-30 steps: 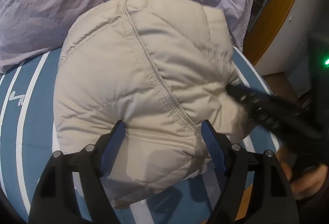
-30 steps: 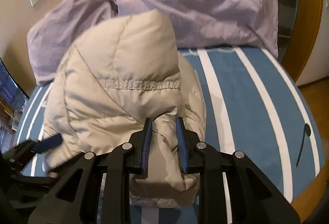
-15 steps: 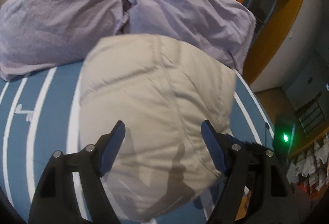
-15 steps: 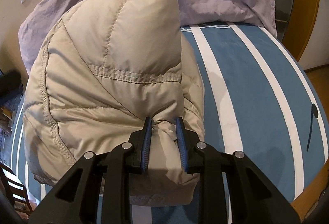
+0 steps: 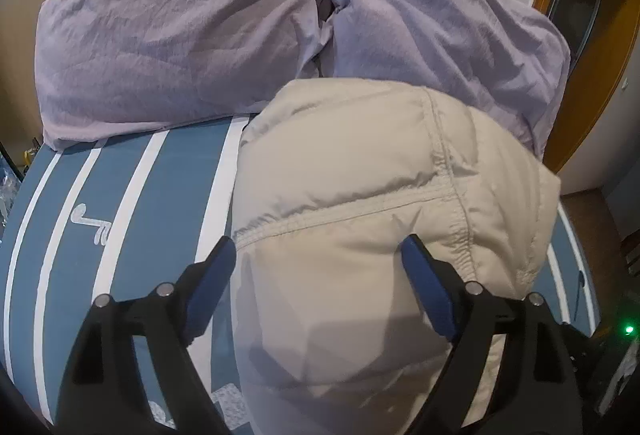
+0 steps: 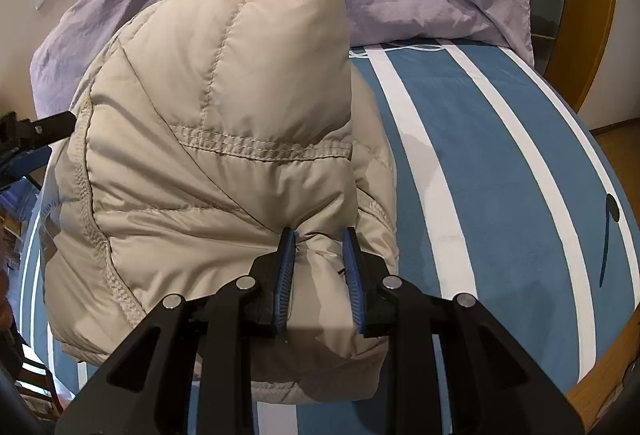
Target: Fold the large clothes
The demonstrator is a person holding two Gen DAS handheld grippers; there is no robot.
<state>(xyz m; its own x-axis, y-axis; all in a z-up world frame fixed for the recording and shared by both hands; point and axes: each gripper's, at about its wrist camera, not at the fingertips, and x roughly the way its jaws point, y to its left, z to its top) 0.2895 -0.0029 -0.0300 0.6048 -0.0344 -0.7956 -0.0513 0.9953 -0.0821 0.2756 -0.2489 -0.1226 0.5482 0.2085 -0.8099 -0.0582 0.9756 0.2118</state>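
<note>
Beige padded jacket (image 6: pixel 224 163) lies bundled on the striped bed (image 6: pixel 500 163), centre frame, below lilac pillows (image 5: pixel 180 47). Right hand-held gripper (image 6: pixel 318 255) pinches a jacket fold. Left hand-held gripper (image 5: pixel 320 255) spread wide over the jacket.

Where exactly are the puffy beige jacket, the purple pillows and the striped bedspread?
beige puffer jacket (image 6: pixel 208 171), right wrist view, on its quilted top panel.
purple pillows (image 5: pixel 180 35), left wrist view, middle of the left pillow.
blue-and-white striped bedspread (image 6: pixel 500 163), right wrist view, a bare blue stripe.
</note>
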